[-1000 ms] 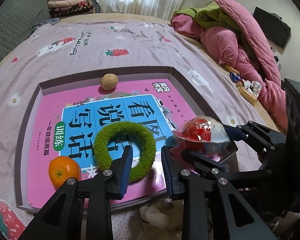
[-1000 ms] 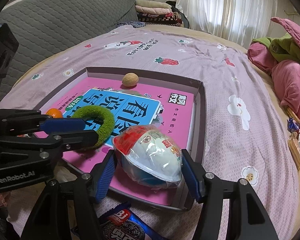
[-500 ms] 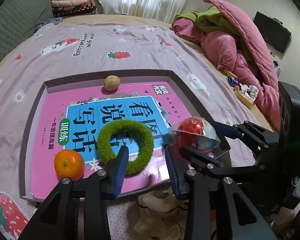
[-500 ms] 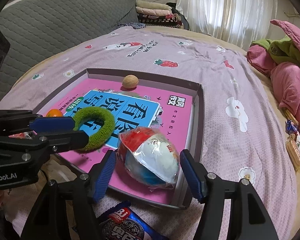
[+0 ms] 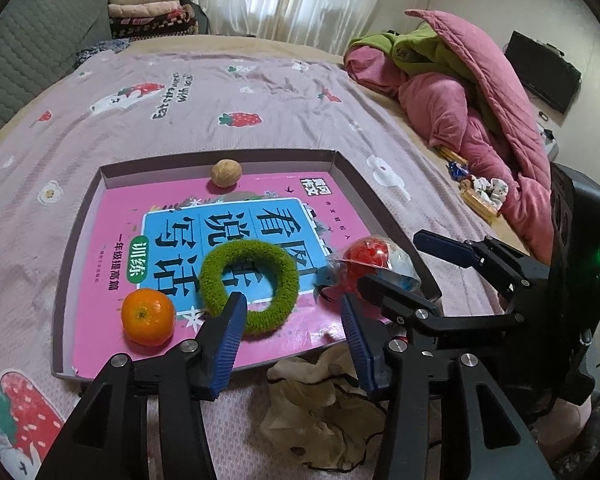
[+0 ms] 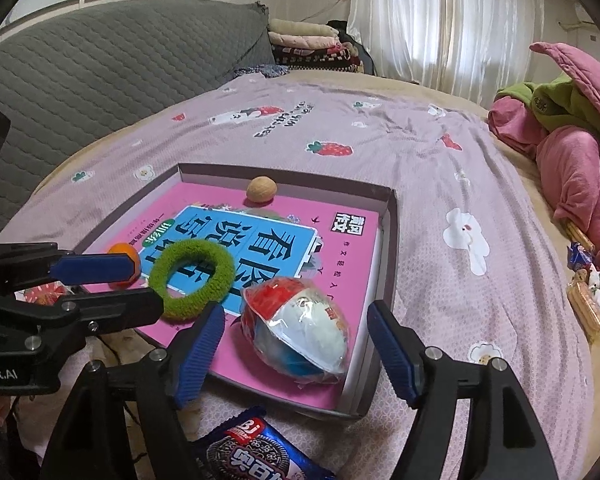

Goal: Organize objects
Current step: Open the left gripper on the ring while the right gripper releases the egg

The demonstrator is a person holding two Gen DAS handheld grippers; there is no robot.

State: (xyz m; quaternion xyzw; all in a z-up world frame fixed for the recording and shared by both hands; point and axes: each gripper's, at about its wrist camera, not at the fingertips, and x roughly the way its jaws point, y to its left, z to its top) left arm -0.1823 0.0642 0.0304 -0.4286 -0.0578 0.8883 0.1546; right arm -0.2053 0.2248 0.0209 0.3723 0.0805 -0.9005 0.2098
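- We had the left hand-held gripper [image 5: 290,334] spread, its jaws just opened, with nothing pinched; the fuzzy green fabric ring [image 5: 250,286] lay flat on the pink and blue book cover inside the shallow cardboard tray [image 5: 80,216], near the tray's front edge, with one blue pad just over its rim.
- Our right hand-held gripper [image 6: 294,350] was also spread, jaws just opened; the plastic-wrapped red, white and blue toy egg [image 6: 296,334] sat between the pads, clear of both, in the tray's front right corner.
- The orange mandarin [image 5: 148,316] rested at the tray's front left corner, the brown walnut [image 5: 226,173] against its far edge.
- We judged this the release step: both things looked set down in the tray.
- To do it well, we reckoned each gripper should draw straight back and up, pads kept wide, so the ring was not dragged and the egg not nudged into rolling.
- A blue foil biscuit packet [image 6: 260,454] lay on the bed before the tray, seemingly still to be sorted.
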